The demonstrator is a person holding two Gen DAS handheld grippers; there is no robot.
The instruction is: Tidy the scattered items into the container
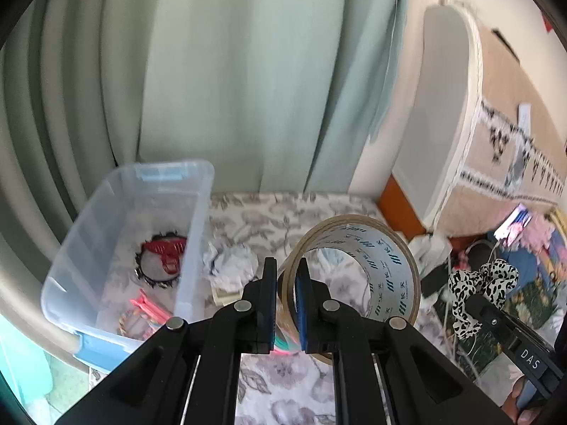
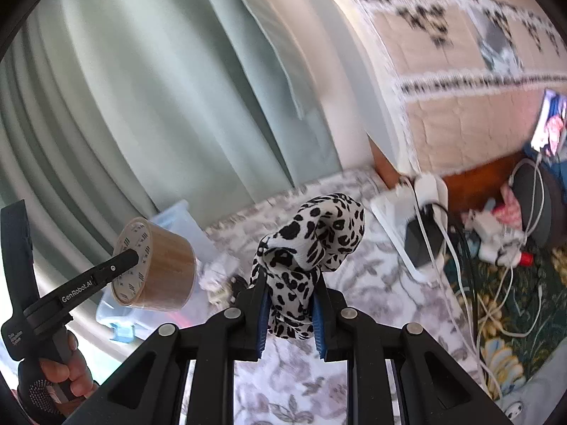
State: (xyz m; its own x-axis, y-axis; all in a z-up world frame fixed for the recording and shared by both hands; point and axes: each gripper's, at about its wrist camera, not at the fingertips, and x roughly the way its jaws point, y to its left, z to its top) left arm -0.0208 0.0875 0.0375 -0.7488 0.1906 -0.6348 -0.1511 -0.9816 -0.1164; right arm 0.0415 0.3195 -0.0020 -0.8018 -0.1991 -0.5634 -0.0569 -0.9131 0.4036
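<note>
My left gripper (image 1: pixel 287 272) is shut on the wall of a roll of clear packing tape (image 1: pixel 368 269), held up above the floral floor cloth. That tape roll (image 2: pixel 156 265) shows at the left of the right wrist view, in the left gripper (image 2: pixel 136 255) gripped by a hand. My right gripper (image 2: pixel 288 283) is shut on a black-and-white leopard-print scrunchie (image 2: pixel 312 244), which bulges above the pads. The scrunchie (image 1: pixel 482 290) also appears at the right of the left wrist view. A clear plastic bin (image 1: pixel 88 237) stands left, holding a red hair claw (image 1: pixel 166 251) and pink clips (image 1: pixel 149 306).
Crumpled white paper (image 1: pixel 230 265) lies beside the bin (image 2: pixel 177 219). A bed with a quilted cover (image 2: pixel 460 113) rises on the right. A white power strip (image 2: pixel 400 212), a charger and tangled cables (image 2: pixel 496 301) lie by it. Green curtains (image 1: pixel 212 71) hang behind.
</note>
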